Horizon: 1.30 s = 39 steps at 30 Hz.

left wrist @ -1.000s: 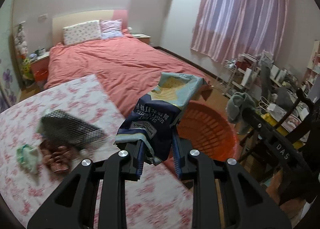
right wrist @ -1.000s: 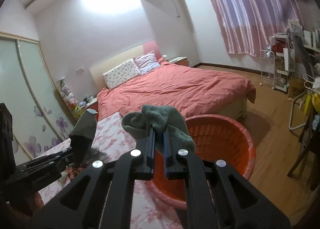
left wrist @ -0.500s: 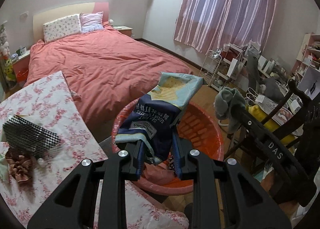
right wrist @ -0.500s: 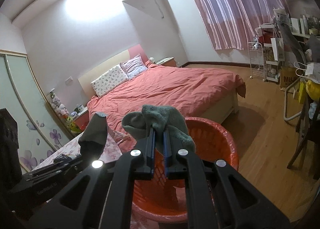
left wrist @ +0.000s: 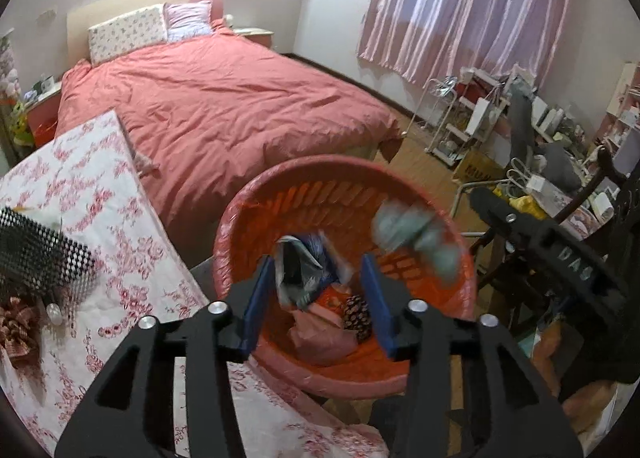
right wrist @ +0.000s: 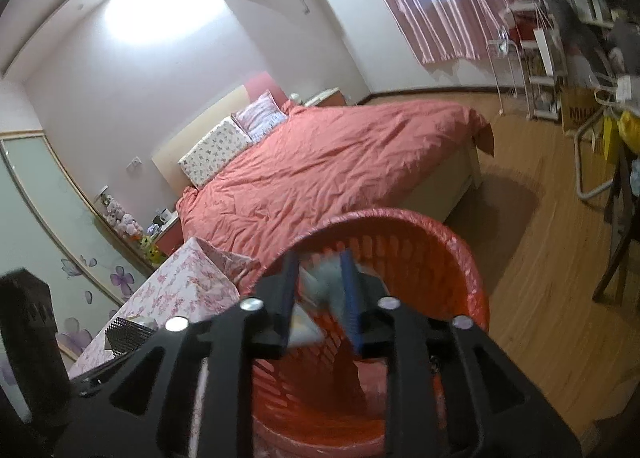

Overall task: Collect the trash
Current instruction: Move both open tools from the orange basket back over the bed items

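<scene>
An orange basket [left wrist: 248, 213] stands beside the floral table; it also shows in the right wrist view [right wrist: 460, 254]. My left gripper [left wrist: 320, 298] is open over it, and the blue snack bag [left wrist: 304, 270] is blurred between the fingers, falling into the basket. A grey-green sock [left wrist: 416, 234] is blurred in the air over the basket's right side. My right gripper [right wrist: 320, 298] is open above the basket, with the blurred sock [right wrist: 324, 286] just past its fingers. A pine cone [left wrist: 356, 312] and pink wrapper [left wrist: 320, 334] lie in the basket.
A floral-cloth table [left wrist: 100, 185] at left holds a black mesh piece [left wrist: 36, 250] and a brown ribbon bow [left wrist: 16, 330]. A red bed [left wrist: 224, 105] lies behind. Shelves and a cluttered desk [left wrist: 540, 161] stand at right, on wood floor [right wrist: 560, 298].
Both grippers moved over the basket and opened. The snack bag left the left gripper and the sock left the right one; both are dropping into the basket.
</scene>
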{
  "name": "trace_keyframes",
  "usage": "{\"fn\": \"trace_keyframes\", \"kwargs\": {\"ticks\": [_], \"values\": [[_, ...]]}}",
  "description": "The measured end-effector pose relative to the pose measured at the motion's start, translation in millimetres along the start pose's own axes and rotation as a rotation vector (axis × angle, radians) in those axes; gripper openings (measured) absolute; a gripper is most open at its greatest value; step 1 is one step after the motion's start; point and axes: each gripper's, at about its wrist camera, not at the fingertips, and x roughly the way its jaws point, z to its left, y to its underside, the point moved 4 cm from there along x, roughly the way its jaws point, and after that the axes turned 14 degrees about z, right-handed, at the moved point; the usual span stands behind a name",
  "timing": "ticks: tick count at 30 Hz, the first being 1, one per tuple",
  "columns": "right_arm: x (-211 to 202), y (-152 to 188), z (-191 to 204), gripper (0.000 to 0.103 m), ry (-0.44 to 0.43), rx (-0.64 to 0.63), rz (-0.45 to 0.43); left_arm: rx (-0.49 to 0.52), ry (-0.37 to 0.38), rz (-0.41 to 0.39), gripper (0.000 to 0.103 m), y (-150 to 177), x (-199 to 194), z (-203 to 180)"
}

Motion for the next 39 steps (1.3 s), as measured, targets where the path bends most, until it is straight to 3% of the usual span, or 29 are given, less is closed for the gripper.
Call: {"fn": "trace_keyframes", "kwargs": {"ticks": [5,8,14,23,25,30,35,39], "values": [[-6.8,7.8,-0.4,0.046,0.063,-0.019,-0.022,-0.031,-0.06,0.017,0.055,9.7,1.1,18.2],[-10.9,8.3,4.9,0.05,0.096,-0.047,-0.032,-0.051,-0.116,0.007,0.065,15.7,-6.4,31.4],[-9.8,11.3,25.7,0.051,0.115,-0.113,-0.023,-0.081,-0.189,0.001,0.073,31.7,-24.5,62.7],[4.5,31.2,81.8,0.051,0.061,-0.22,0.042,-0.223,-0.195,0.005,0.074,58.8,-54.0,124.1],[9.4,37.2,95.7,0.051,0.048,-0.246,0.059,-0.254,-0.217,-0.008,0.076,66.3,-64.9,140.5],[26.1,57.0,139.9,0.051,0.014,-0.343,0.111,-0.329,-0.269,-0.038,0.092,86.9,-89.9,180.2],[45.5,74.4,190.1,0.051,-0.036,-0.432,0.167,-0.417,-0.389,-0.055,0.099,109.5,-111.6,227.0],[69.3,92.4,229.7,0.051,-0.047,-0.508,0.218,-0.5,-0.401,-0.045,0.099,124.3,-121.9,263.0]]}}
